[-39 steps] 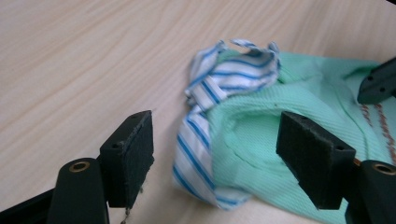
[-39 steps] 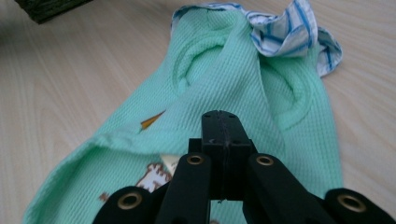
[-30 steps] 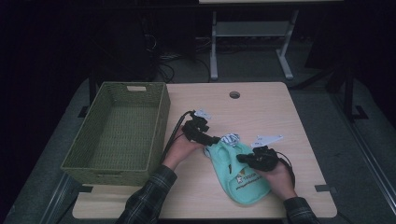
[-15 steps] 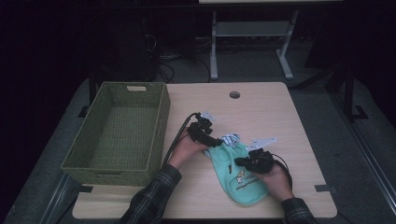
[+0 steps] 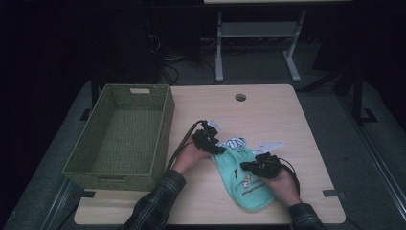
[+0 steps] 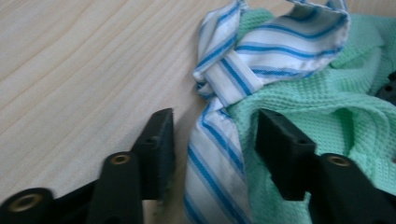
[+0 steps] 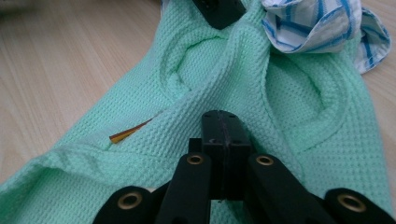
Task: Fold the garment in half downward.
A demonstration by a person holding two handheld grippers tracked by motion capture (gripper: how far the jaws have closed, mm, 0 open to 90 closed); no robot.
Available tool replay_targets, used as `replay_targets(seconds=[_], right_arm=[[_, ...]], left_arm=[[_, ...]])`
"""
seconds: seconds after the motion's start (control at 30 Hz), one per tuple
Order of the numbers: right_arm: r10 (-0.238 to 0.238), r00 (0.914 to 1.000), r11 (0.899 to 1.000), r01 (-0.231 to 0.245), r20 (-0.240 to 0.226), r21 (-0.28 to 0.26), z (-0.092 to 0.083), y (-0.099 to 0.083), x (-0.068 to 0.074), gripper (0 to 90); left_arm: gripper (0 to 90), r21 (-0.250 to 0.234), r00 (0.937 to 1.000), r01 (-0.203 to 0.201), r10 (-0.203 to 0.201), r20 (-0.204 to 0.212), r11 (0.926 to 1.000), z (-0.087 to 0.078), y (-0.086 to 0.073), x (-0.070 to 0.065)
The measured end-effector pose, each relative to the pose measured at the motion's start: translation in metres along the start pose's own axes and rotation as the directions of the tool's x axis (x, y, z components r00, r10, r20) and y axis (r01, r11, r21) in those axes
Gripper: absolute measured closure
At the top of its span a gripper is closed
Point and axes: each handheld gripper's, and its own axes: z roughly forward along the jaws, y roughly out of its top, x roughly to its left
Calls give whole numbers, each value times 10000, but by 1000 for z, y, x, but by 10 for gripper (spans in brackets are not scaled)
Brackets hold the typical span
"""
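Left gripper view: my left gripper (image 6: 212, 135) has its jaws about half open, astride the striped blue-and-white cloth (image 6: 219, 154) where it meets the edge of the green waffle-knit garment (image 6: 327, 107). The jaws have just been closing, but the pads do not press on anything yet; the stripe lies loose between them, nearer the right-hand jaw, with bare table (image 6: 84, 70) off to the left.

In the right gripper view, my right gripper (image 7: 223, 140) has its jaws fully together, and I judge they pinch a fold of the green garment, which spreads out ahead of them toward the striped piece.

What could go wrong: if my left jaws finish closing where they stand, they may catch only the thin striped edge, or grab the green knit together with it, since the two fabrics overlap right at the right-hand jaw. Then lifting would drag both pieces, or the stripe would slip out. My right grip holds little fabric and could pull free if the left tugs hard.

Against the picture from a second ago in the high view, my left gripper (image 5: 209, 140) has dropped toward the cloth by the basket (image 5: 163, 120); the right one (image 5: 253, 167) sits where it was.
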Motion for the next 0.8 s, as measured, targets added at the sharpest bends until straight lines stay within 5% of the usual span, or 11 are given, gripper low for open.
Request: replay_targets(seconds=[0.03, 0.37, 0.5, 0.8], right_arm=[[-4, 10000, 10000, 4, -2, -1, 0, 0, 0, 898], [7, 10000, 10000, -7, 3, 7, 0, 0, 0, 898], [8, 10000, 10000, -8, 9, 9, 0, 0, 0, 898], [15, 10000, 10000, -15, -4, 30, 0, 1, 0, 898]], left_arm=[[527, 127, 9998, -198, 198, 29, 9997, -1, 0, 0], [797, 73, 9984, 63, -67, 560, 10000, 0, -2, -4], [831, 207, 9990, -43, 34, 439, 9998, -2, 0, -5], [836, -763, 9980, 46, 3, 639, 9971, -24, 10, -10]])
